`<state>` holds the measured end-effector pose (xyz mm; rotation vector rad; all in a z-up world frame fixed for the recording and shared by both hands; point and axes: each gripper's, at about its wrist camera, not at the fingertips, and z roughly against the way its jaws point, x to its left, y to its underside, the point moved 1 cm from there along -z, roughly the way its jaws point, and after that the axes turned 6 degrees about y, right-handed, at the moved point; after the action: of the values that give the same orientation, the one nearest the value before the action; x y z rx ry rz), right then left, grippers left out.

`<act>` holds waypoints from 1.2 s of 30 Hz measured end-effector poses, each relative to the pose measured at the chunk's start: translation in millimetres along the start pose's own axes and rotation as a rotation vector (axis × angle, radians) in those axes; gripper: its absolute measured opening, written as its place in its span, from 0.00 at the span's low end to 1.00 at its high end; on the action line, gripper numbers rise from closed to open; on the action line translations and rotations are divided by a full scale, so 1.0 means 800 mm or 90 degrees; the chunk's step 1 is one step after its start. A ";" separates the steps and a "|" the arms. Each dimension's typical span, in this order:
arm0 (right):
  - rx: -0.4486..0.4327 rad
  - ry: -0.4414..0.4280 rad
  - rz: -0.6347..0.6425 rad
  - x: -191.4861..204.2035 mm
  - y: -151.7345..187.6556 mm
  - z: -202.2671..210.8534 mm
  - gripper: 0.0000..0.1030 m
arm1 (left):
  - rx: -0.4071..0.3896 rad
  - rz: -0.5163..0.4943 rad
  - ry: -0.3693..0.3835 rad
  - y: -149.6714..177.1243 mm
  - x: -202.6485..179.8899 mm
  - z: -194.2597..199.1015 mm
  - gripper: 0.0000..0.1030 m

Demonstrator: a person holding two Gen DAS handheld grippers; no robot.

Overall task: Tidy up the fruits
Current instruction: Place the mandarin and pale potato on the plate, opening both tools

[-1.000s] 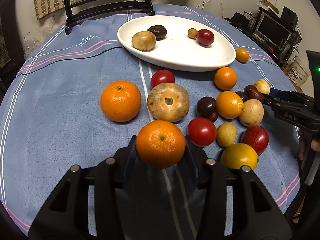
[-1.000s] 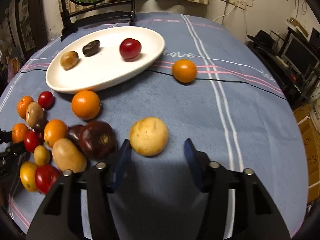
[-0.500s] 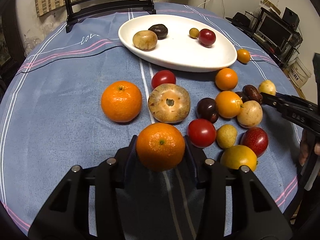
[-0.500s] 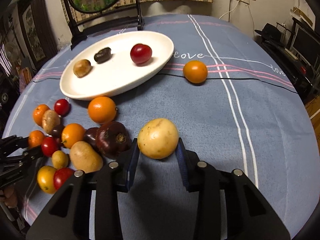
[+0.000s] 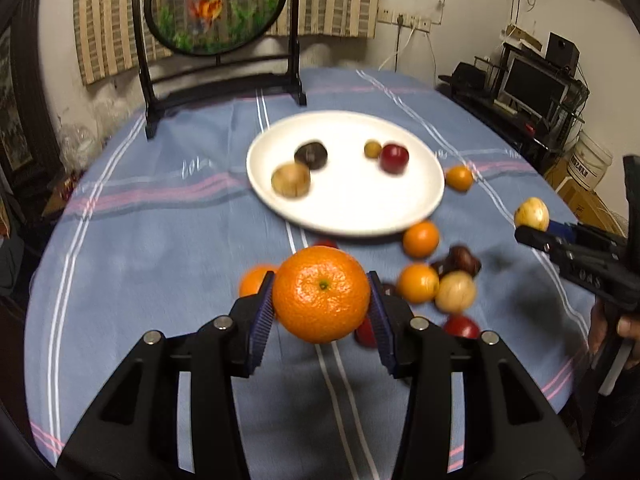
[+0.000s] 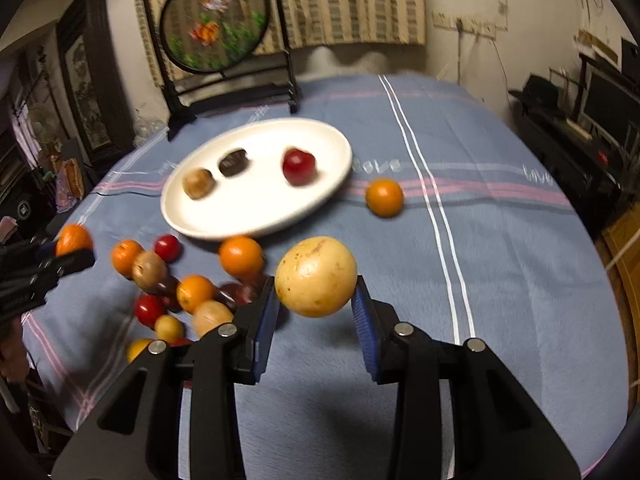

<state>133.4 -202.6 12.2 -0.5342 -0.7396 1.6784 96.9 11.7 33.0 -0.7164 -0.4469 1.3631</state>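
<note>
Carrying step: the left gripper [image 5: 321,295] is clamped on a round orange mandarin [image 5: 321,294], the right gripper [image 6: 316,280] on a pale yellow speckled fruit [image 6: 316,276], both lifted off the blue-clothed worktop [image 6: 500,280]. Next, judged: reach forward and release over the white oval plate [image 5: 400,220] ahead, which holds four fruits.
</note>
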 end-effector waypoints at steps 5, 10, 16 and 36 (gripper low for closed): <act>-0.014 -0.006 0.026 0.017 -0.030 -0.010 0.36 | -0.018 0.004 -0.015 -0.046 0.006 -0.026 0.44; 0.006 -0.018 0.043 0.034 -0.062 -0.050 0.36 | 0.015 0.017 -0.023 -0.075 0.011 -0.081 0.44; 0.048 -0.007 0.069 0.045 -0.083 -0.101 0.36 | 0.062 0.022 -0.011 -0.088 0.009 -0.137 0.44; 0.039 0.022 0.078 0.038 -0.096 -0.143 0.65 | 0.104 0.055 0.009 -0.105 0.012 -0.199 0.69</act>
<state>258.2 -141.2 -10.7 -0.5737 -0.6382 1.7958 265.8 -15.2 -23.2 -0.6164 -0.2926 1.4567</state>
